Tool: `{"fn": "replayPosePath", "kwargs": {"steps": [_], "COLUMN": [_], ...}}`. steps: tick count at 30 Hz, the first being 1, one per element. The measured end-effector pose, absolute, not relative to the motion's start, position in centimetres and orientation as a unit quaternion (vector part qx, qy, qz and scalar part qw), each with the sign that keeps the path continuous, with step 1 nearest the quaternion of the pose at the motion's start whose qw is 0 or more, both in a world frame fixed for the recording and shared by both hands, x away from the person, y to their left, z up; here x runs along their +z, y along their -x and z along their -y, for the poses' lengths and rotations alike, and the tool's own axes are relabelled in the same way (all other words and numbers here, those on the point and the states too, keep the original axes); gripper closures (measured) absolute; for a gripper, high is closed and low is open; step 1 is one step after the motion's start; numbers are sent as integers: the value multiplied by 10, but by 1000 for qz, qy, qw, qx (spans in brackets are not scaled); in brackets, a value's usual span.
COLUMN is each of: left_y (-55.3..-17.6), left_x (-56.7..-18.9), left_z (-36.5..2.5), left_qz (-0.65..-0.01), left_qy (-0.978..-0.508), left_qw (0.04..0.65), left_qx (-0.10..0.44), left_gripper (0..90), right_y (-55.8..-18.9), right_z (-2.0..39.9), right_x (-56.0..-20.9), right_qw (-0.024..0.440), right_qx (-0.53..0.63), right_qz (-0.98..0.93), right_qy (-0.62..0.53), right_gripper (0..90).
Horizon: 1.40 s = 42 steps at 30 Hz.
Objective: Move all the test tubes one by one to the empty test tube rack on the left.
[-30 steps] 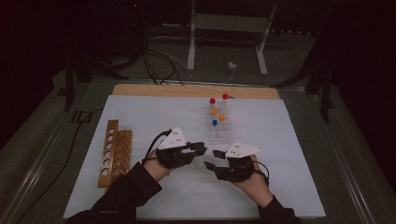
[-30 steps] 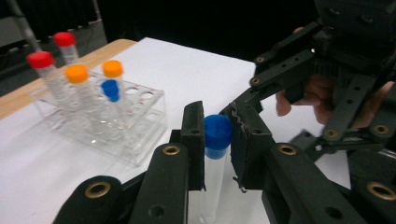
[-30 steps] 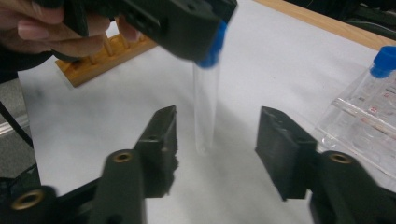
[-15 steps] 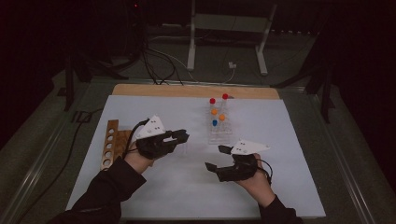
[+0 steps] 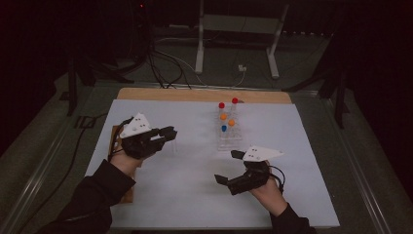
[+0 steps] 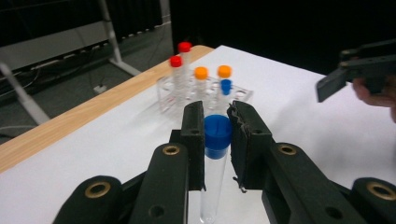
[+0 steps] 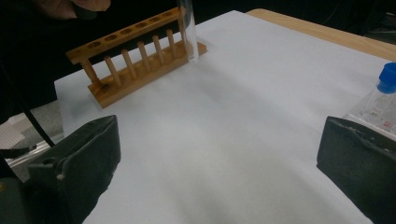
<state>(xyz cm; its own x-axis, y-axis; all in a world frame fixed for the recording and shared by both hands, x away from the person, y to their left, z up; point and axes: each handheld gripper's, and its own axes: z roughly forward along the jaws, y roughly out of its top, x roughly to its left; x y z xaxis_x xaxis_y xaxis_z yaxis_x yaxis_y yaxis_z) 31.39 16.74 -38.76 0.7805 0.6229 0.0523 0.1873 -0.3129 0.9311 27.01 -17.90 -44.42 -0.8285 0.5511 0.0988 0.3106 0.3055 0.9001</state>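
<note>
The left tool [image 6: 215,135] is pinching a clear tube with a blue cap [image 6: 217,131] just below the cap, the tube hanging roughly upright between the 2 black jaws and clear of the white surface [image 5: 195,195]. In the high view this left tool [image 5: 165,135] sits over the left part of the sheet, beside the wooden rack [image 7: 135,60], which lies at the sheet's left edge; in the right gripper view the tube's rounded bottom [image 7: 188,32] hangs just by the rack's near end, not yet in any hole. The right tool [image 5: 228,166] rests low over the sheet, well apart from the tube, its jaws having just been opening and now spread wide with nothing between them. The clear plastic rack [image 5: 228,136] farther back holds 5 capped tubes: 2 red, 2 orange, 1 blue. The step in hand looks like carrying the blue-capped tube across to the wooden rack. The next move would call for lining the tube's bottom over 1 of the round holes in the top bar, keeping it vertical, and lowering it straight before loosening the grip; a tilt could catch the bar's edge.
</note>
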Motion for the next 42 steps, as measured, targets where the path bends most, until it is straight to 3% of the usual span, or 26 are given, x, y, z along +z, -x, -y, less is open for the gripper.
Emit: {"fn": "replayPosePath", "kwargs": {"steps": [17, 42], "left_y": [-326, -332], "left_x": [-372, -364], "left_z": [-235, -300], "left_qz": [-319, -390], "left_qy": [-754, -711], "left_qw": [515, 499], "left_qx": [255, 305], "left_gripper": [775, 775], "right_y": [-268, -266], "right_z": [177, 178], "right_x": [-442, -439], "right_qw": [126, 127], "right_qx": [531, 537], "right_qz": [-795, -791], "right_qy": [-266, -265], "right_gripper": [0, 0]}}
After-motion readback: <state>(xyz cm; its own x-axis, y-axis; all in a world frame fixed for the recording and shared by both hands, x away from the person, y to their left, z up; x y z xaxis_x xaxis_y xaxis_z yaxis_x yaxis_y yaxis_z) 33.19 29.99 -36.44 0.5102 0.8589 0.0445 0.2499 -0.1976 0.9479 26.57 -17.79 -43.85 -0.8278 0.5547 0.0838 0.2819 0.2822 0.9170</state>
